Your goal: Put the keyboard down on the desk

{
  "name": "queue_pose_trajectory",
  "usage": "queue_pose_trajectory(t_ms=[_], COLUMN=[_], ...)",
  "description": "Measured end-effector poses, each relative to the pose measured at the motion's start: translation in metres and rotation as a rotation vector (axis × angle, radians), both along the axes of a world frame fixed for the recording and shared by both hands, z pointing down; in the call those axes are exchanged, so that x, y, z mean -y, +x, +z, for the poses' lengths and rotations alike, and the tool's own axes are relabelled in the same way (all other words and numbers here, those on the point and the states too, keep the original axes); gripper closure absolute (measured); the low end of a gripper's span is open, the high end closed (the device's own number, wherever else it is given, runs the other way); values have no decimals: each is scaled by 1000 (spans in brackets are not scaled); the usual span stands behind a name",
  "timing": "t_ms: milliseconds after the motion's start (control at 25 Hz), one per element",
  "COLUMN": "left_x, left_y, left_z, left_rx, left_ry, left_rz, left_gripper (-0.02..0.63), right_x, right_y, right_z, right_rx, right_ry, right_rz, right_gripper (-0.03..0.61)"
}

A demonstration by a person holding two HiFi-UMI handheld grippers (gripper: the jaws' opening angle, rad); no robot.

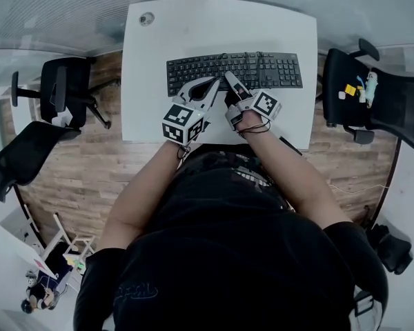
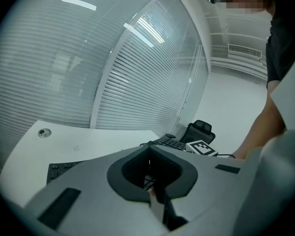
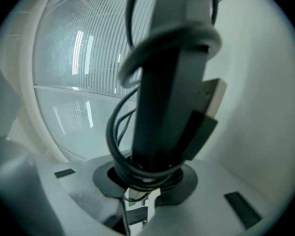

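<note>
**Both grippers hold the keyboard low over the desk**

The left gripper is closed on the near long edge of the keyboard, left of its middle. Just beside it, the right gripper clamps the same edge, where a cable is wound around the board. Two grips probably keep it level. The keyboard lies across the middle of the desk, parallel to its far edge; whether it rests there I cannot tell.
</note>
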State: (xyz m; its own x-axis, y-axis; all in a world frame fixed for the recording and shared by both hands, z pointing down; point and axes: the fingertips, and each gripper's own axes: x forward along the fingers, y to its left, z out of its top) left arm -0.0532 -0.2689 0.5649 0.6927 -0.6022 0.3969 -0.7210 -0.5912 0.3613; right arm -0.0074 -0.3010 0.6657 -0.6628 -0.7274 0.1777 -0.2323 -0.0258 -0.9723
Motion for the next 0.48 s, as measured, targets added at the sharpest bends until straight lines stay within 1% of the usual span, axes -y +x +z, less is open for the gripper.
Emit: queue_pose_trajectory(t_ms=[320,480], left_x=[-5,-11], left_y=[10,11], left_z=[19,20], left_rx=[14,13], left_ry=[-50,-64], left_rz=[29,43], left_gripper=[598,598], right_x=[1,-4], right_y=[2,3], right_z=[33,51], right_rx=[-21,-37], right_ry=[-61,-104], right_rz=[-19,-7], right_gripper=[476,476])
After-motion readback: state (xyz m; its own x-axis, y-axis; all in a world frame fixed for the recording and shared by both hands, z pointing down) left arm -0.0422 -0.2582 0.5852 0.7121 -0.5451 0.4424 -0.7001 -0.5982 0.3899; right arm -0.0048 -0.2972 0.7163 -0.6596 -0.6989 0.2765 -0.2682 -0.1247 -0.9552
